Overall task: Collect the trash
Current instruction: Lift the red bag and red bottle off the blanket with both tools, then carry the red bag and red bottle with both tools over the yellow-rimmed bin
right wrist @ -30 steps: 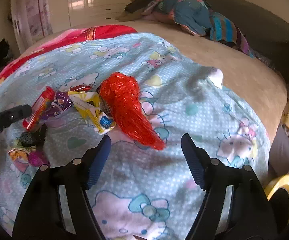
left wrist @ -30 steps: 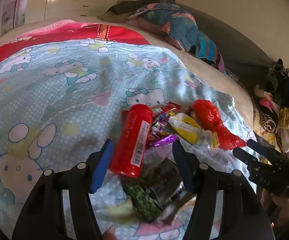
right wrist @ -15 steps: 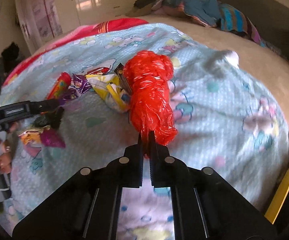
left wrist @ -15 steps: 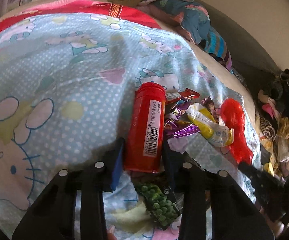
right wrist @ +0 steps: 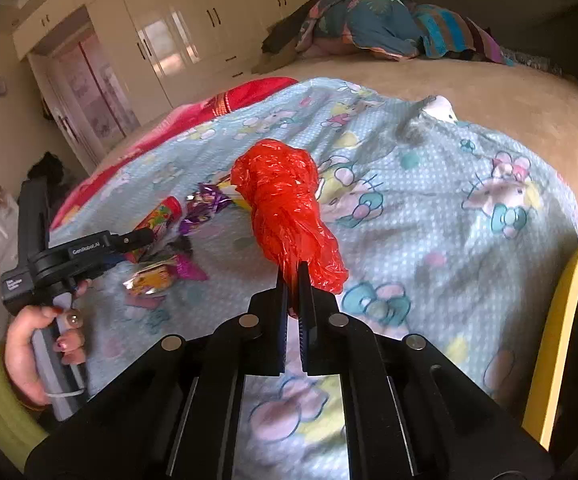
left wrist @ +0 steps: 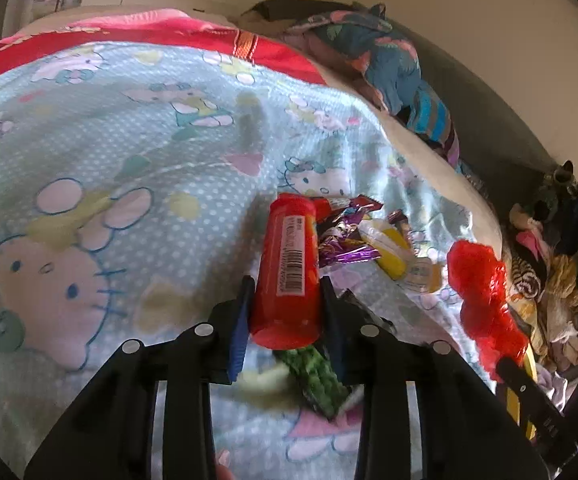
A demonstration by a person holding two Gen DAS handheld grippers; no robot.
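Observation:
My left gripper point(left wrist: 285, 300) is shut on a red canister point(left wrist: 289, 264) with a barcode label, holding its lower end just above the blue cartoon bedspread point(left wrist: 109, 140). The canister also shows in the right wrist view point(right wrist: 157, 216), beside the left gripper point(right wrist: 137, 238). My right gripper point(right wrist: 293, 276) is shut on the tail of a red plastic bag point(right wrist: 285, 204), lifted off the bed; the bag also shows in the left wrist view point(left wrist: 481, 284). Purple foil wrappers point(left wrist: 345, 240), a yellow packet point(left wrist: 393, 252) and a green snack packet point(left wrist: 317, 372) lie on the bedspread.
A heap of colourful bedding point(right wrist: 373, 24) lies at the head of the bed. A pile of clothes point(left wrist: 549, 264) sits on the floor to the right. A yellow rim point(right wrist: 561, 320) stands at the bed's near right edge. White wardrobes point(right wrist: 193, 28) line the far wall.
My left gripper closed on the red canister and raised it. My right gripper closed on the red bag's tail and lifted it up off the bedspread.

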